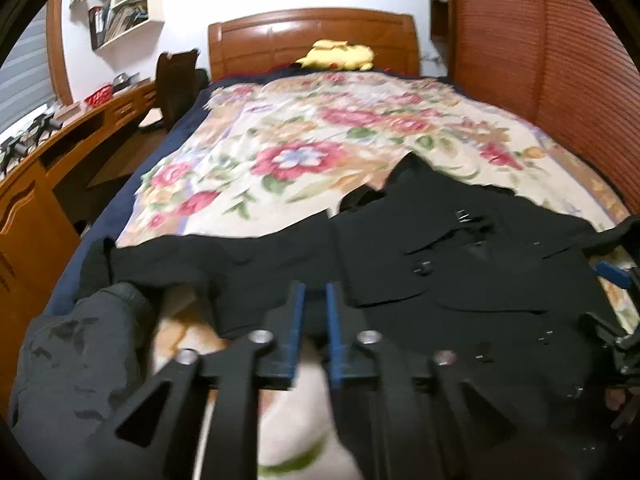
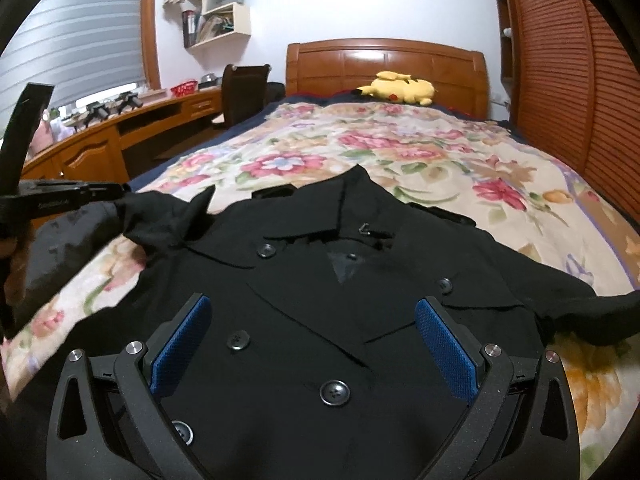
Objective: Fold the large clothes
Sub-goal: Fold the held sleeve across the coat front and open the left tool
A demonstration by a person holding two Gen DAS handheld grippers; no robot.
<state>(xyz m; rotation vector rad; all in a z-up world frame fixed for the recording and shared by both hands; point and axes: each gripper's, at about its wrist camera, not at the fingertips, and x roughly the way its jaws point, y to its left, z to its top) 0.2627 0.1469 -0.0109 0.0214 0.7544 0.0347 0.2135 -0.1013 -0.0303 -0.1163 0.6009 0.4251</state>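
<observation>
A black double-breasted coat [image 2: 320, 280] lies face up on the bed, collar toward the headboard. My right gripper [image 2: 316, 340] hovers open over its buttoned front, blue pads wide apart and nothing between them. The coat's left sleeve [image 2: 168, 216] rises off the cover to the tips of my left gripper [image 2: 124, 194]. In the left wrist view that gripper [image 1: 316, 292] shows a narrow gap with dark cloth in it, at the edge of the sleeve [image 1: 224, 260]. The coat body [image 1: 460, 280] lies to its right. The other sleeve [image 2: 600, 312] stretches out right.
The bed's floral cover [image 1: 300, 140] stretches to a wooden headboard with a yellow plush toy [image 2: 400, 88]. A grey padded garment [image 1: 80, 340] lies at the near left corner. A wooden desk [image 2: 100, 148] and chair [image 2: 240, 92] stand left; louvred doors [image 2: 580, 80] close the right.
</observation>
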